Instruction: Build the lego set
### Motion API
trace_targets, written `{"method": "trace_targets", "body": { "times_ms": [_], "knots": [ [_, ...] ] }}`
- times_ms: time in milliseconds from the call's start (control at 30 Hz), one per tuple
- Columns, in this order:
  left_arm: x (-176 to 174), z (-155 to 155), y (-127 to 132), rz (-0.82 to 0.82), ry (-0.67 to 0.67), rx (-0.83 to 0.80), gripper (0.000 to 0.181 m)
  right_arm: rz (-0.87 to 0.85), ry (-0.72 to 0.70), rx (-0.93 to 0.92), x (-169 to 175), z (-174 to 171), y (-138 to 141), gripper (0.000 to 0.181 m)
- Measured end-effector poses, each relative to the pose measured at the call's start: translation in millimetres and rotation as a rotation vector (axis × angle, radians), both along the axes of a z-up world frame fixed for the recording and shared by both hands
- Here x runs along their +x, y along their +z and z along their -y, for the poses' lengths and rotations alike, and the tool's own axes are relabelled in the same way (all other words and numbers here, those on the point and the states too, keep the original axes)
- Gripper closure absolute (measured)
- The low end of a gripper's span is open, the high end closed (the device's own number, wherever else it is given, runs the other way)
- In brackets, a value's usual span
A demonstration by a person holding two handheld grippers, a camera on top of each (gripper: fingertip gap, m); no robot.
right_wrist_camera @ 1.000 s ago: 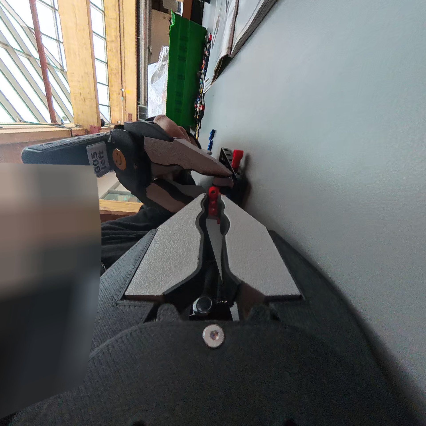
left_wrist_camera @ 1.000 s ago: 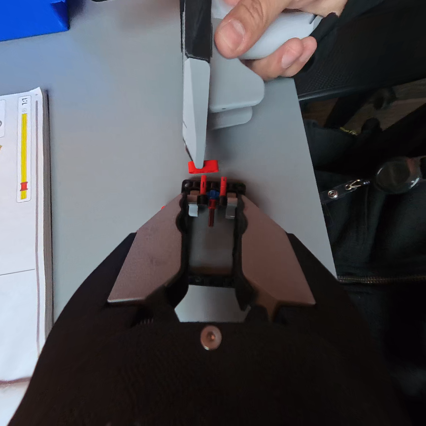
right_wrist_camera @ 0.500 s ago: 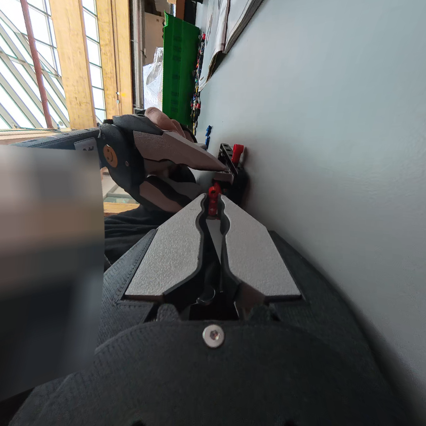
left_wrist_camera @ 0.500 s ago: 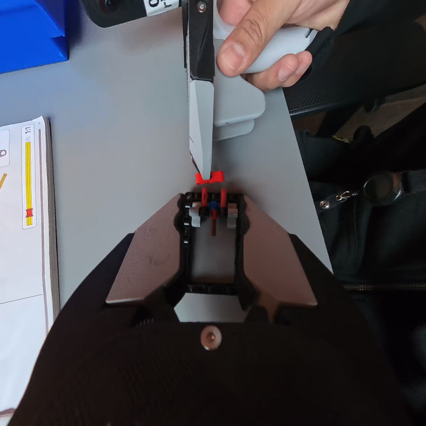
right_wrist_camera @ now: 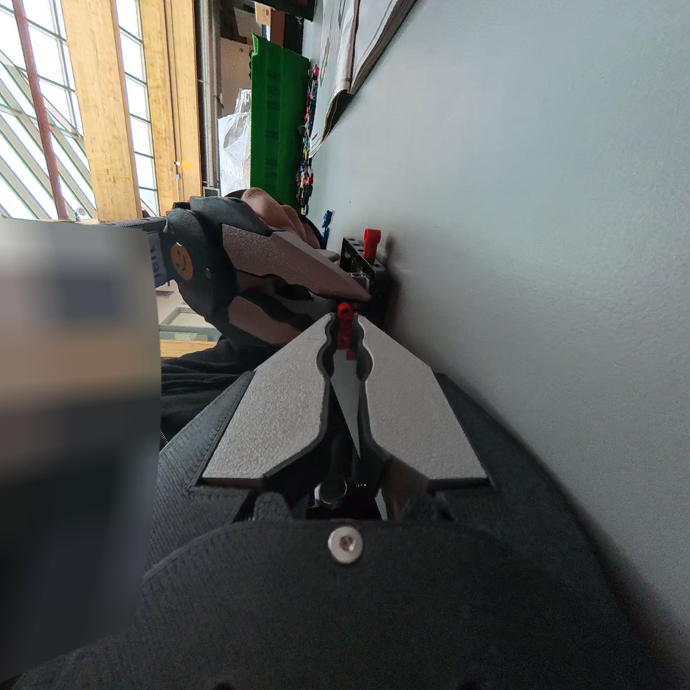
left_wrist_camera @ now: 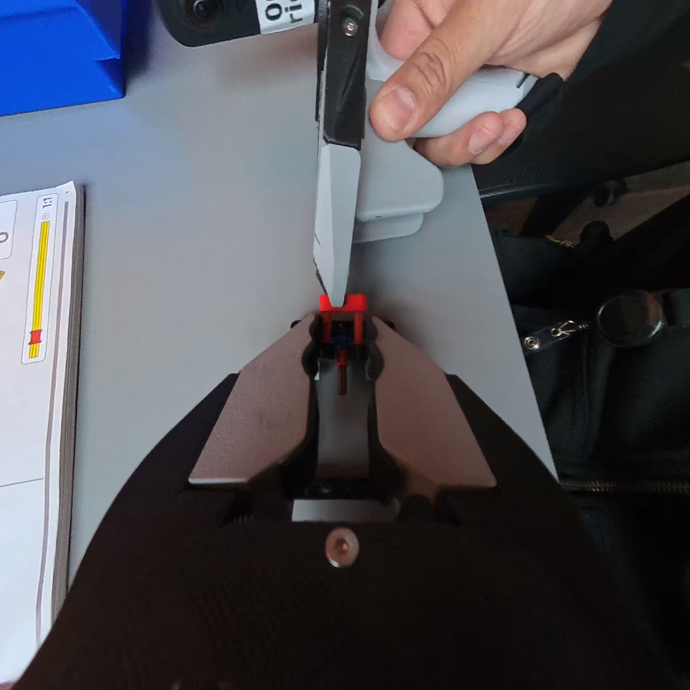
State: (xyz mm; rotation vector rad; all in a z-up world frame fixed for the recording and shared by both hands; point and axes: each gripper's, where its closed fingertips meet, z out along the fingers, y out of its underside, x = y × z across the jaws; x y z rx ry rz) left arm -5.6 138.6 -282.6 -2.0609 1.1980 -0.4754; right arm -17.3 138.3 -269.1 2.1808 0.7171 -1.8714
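Note:
In the left wrist view my left gripper is shut on a black lego frame. The frame carries two red axles, a blue part and a dark red pin. My right gripper comes down from above, shut on a small red piece. That piece touches the ends of the two axles. In the right wrist view the right gripper holds the red piece just below the frame. The left gripper's fingers clamp the frame there.
An instruction booklet lies at the left and a blue box at the far left. The table edge runs close on the right, with a person's dark clothing and a badge reel beyond. A green tray and loose pieces lie farther off. Both grippers' tips are close together, under 4 cm apart.
My right gripper has brought the red piece closer to the frame, until it meets the ends of the two red axles. The left fingers now cover more of the frame's sides.

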Motion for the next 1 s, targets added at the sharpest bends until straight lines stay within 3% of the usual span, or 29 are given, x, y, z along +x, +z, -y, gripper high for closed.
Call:
{"method": "trace_targets", "body": {
  "times_ms": [67, 333, 700, 1000],
  "knots": [
    [-1.0, -0.3, 0.1, 0.014, 0.01, -0.01, 0.16, -0.002, -0.01, 0.001, -1.8, -0.9, 0.2, 0.177],
    [-23.0, 2.8, 10.2, -0.039, 0.064, -0.016, 0.127, -0.01, -0.013, 0.004, -4.4, -1.1, 0.8, 0.177],
    [-28.4, 23.5, 13.6, 0.008, -0.079, -0.005, 0.129, -0.041, 0.001, 0.003, -5.3, 5.6, 4.2, 0.177],
    [-25.0, 16.9, -0.2, -0.007, -0.063, -0.033, 0.127, -0.038, -0.002, 0.001, -7.3, 6.6, 3.5, 0.177]
  ]
}}
